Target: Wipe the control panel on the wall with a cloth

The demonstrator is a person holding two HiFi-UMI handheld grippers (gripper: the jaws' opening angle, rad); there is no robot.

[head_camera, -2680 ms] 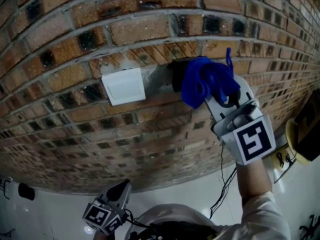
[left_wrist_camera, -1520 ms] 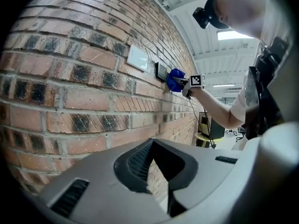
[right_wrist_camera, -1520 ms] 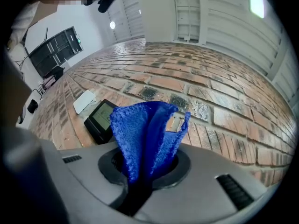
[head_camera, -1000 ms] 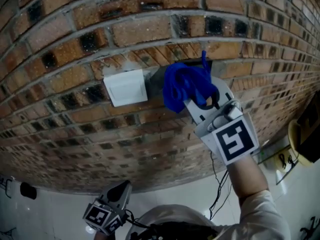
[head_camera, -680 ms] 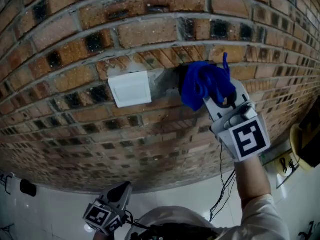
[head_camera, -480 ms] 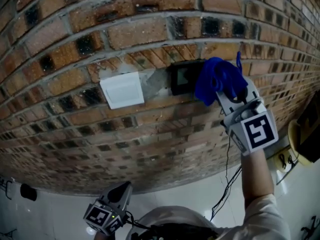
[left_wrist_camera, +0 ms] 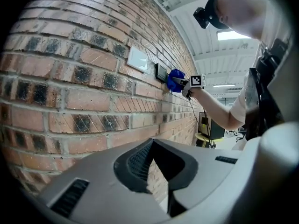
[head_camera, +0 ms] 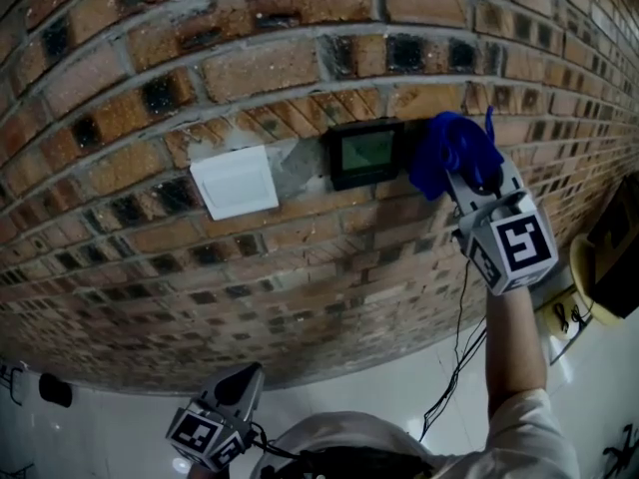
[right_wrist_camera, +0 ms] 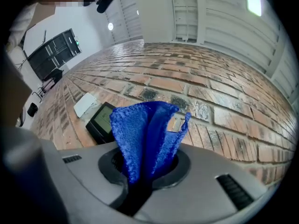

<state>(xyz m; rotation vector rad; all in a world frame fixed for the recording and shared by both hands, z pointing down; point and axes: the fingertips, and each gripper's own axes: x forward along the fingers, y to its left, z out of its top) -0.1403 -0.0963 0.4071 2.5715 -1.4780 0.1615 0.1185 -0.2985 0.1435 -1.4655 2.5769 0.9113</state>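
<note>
Blue cloth (head_camera: 449, 151) clamped tight in right hand-held gripper (head_camera: 471, 175), control panel (head_camera: 367, 154) just left of it, uncovered. Left hand-held gripper (left_wrist_camera: 164, 186) closed, empty, well below. Likely mid-wipe; more passes probably left.

Right arm (head_camera: 514, 342) stretched upward, forearm bare, pale sleeve at the elbow. Grey two-jaw right gripper (head_camera: 475, 180) raised high, jaws clamped on a bunched blue microfibre cloth (head_camera: 449, 153). Grey left gripper (head_camera: 243, 377) held low by the torso, jaws together, nothing between.
</note>
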